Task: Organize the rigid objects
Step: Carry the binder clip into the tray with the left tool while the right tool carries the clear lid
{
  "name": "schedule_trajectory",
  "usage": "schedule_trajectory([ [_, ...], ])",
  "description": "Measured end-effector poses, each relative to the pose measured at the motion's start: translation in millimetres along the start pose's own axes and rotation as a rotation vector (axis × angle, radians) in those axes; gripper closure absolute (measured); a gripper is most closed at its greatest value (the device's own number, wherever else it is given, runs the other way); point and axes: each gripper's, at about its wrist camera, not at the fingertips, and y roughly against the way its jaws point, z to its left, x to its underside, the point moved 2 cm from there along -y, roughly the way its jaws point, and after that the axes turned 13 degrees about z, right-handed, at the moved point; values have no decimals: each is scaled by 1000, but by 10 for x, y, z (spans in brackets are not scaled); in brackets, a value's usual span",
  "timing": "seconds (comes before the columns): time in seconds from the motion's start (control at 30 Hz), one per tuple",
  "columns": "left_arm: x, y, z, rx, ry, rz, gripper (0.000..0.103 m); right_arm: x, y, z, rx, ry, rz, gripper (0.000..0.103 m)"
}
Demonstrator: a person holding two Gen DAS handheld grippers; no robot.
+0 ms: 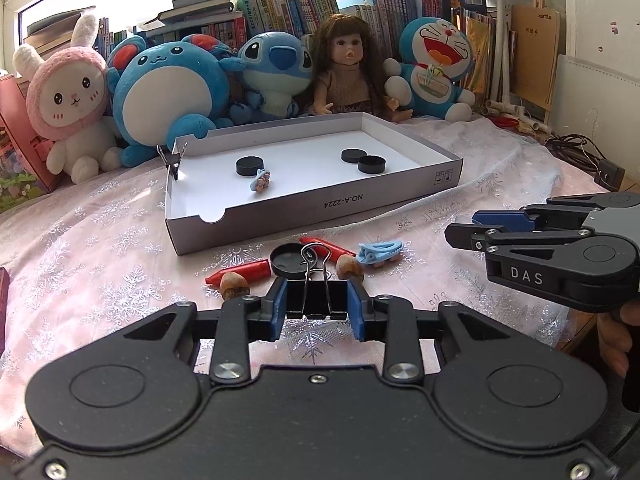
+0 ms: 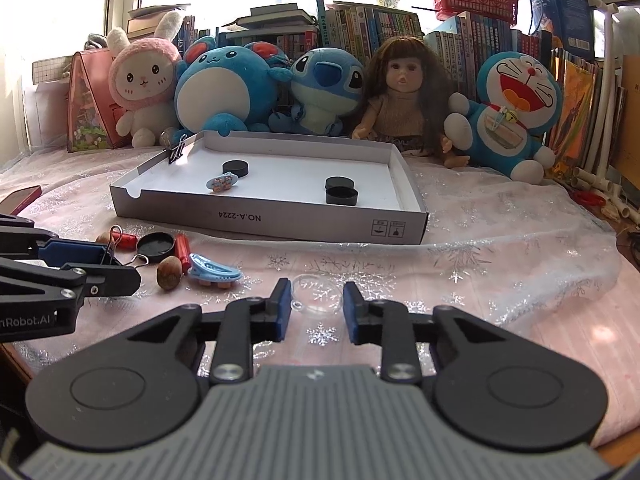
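My left gripper point(image 1: 317, 306) is shut on a black binder clip point(image 1: 316, 294), its blue pads against the clip's sides just above the cloth. Right behind it lie a black lid point(image 1: 289, 261), two red crayons point(image 1: 244, 271), two nuts point(image 1: 234, 286) and a blue hair clip point(image 1: 378, 254). My right gripper point(image 2: 316, 304) is open, its pads on either side of a clear round disc point(image 2: 316, 294) on the cloth. The white box lid point(image 1: 320, 210) holds three black caps point(image 1: 249, 166), a small patterned clip point(image 1: 261, 180) and a binder clip on its left wall point(image 1: 174, 160).
Plush toys and a doll point(image 1: 344, 68) line the back in front of books. The right gripper point(image 1: 560, 256) shows at the right of the left wrist view. A red object point(image 2: 24, 198) lies at the left edge. The lace cloth point(image 2: 500, 264) covers the table.
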Motion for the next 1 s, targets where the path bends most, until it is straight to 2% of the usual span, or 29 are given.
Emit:
schedule_trajectory([
  [0.2, -25, 150, 76, 24, 19, -28, 73, -81, 16, -19, 6, -8, -6, 70],
  [0.43, -230, 142, 424, 20, 98, -40, 73, -238, 0, -62, 17, -26, -17, 70],
  [0.6, -475, 45, 708, 9, 148, -43, 73, -440, -41, -146, 22, -50, -27, 70],
  [1.0, -1178, -296, 1045, 21, 173, -51, 73, -1053, -292, -351, 33, -67, -42, 70],
])
